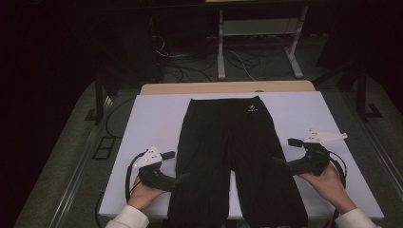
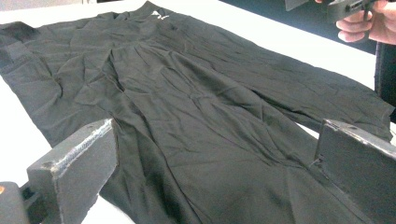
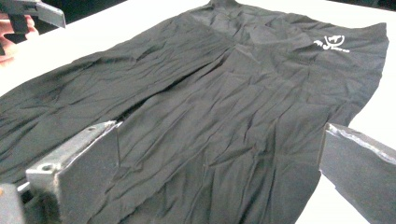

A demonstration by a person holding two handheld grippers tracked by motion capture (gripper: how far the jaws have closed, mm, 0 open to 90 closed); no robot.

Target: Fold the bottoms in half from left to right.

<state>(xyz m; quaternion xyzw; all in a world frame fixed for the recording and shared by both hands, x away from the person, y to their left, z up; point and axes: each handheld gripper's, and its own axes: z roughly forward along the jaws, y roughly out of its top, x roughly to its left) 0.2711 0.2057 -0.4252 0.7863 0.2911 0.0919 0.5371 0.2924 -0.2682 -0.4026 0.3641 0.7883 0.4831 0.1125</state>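
Black pants (image 1: 237, 156) are laid flat on the table (image 1: 152, 118). Both the left gripper (image 1: 183, 176) and right gripper (image 1: 278, 161) are held wide open at the legs. Next, cloth must be pinched, probably for folding.

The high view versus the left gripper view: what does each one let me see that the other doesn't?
High view alone: the whole white table, floor cables, both sleeves, and the left tongs from above. Left gripper view alone: fine wrinkles in the cloth, with its own jaws spread wide up close. Shared: the black trousers laid flat, their small white logo, and the right hand.
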